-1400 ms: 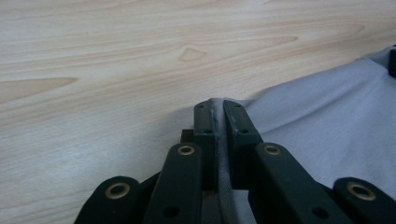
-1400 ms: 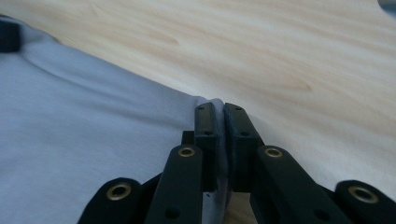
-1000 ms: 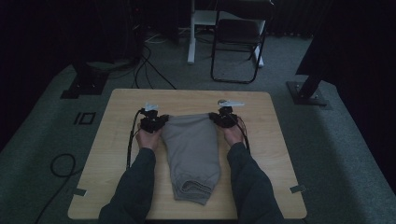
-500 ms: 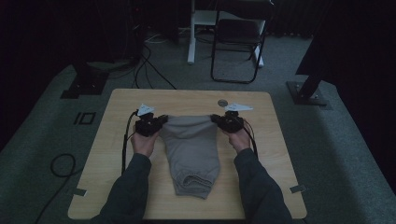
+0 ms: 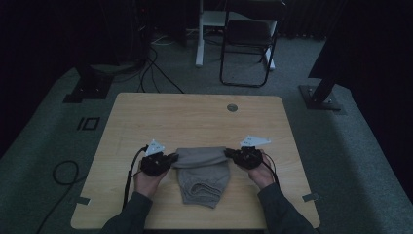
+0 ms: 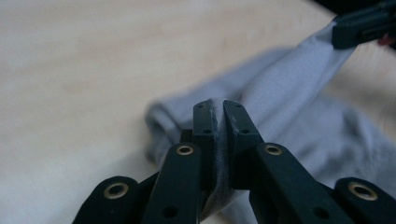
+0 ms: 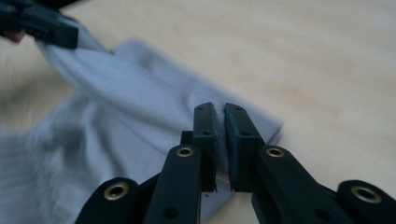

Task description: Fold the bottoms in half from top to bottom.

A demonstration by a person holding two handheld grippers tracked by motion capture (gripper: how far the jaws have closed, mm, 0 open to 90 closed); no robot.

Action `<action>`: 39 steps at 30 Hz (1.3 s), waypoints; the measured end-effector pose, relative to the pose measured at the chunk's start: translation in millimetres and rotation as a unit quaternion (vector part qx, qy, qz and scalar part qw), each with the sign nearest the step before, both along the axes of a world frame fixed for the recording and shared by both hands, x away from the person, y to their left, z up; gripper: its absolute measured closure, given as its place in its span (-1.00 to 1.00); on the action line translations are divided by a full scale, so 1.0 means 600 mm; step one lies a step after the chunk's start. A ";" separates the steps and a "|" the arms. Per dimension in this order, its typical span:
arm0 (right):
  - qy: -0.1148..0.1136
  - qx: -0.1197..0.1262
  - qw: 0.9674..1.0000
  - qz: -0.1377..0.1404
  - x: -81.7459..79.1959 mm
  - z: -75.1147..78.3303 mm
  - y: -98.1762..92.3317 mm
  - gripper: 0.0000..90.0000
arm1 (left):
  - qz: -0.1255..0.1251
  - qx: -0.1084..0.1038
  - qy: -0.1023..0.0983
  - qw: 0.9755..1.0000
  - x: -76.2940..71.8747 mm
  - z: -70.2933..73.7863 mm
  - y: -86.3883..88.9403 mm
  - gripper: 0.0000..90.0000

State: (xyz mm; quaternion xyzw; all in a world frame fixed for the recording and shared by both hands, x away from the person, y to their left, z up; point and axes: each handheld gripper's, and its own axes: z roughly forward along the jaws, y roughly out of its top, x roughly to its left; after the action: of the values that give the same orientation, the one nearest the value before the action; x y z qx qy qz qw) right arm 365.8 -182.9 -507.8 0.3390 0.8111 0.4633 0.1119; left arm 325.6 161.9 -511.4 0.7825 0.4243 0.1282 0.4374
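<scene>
Folding grey cloth near the table's front edge: left gripper and right gripper each clenched on a top corner, that edge stretched between them. Fold half done; laying down and releasing remain. Since earlier, both hands have pulled the edge from mid-table toward the front.

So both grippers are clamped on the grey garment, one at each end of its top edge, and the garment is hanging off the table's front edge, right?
Not quite. The grey garment lies wholly on the table, short of its front edge, as the high view shows. The left gripper and right gripper are indeed clamped on its top edge.
</scene>
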 end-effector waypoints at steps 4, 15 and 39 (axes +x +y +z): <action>0.031 -0.030 0.999 0.017 -0.024 -0.038 0.007 0.88 | -0.005 0.026 0.027 0.999 -0.012 -0.032 -0.005 0.87; 0.034 -0.069 0.997 0.004 -0.009 -0.066 0.028 0.87 | 0.020 0.035 0.032 0.999 0.019 -0.058 0.001 0.87; 0.037 -0.060 0.995 -0.077 0.136 -0.069 0.054 0.87 | 0.089 0.044 0.003 0.995 0.160 -0.064 -0.006 0.87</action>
State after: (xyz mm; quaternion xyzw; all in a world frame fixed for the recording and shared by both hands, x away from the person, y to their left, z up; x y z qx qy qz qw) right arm 447.2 -150.3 -549.3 0.4097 0.8126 0.3910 0.1375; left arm 421.3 158.1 -549.5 0.7605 0.4878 0.1825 0.3878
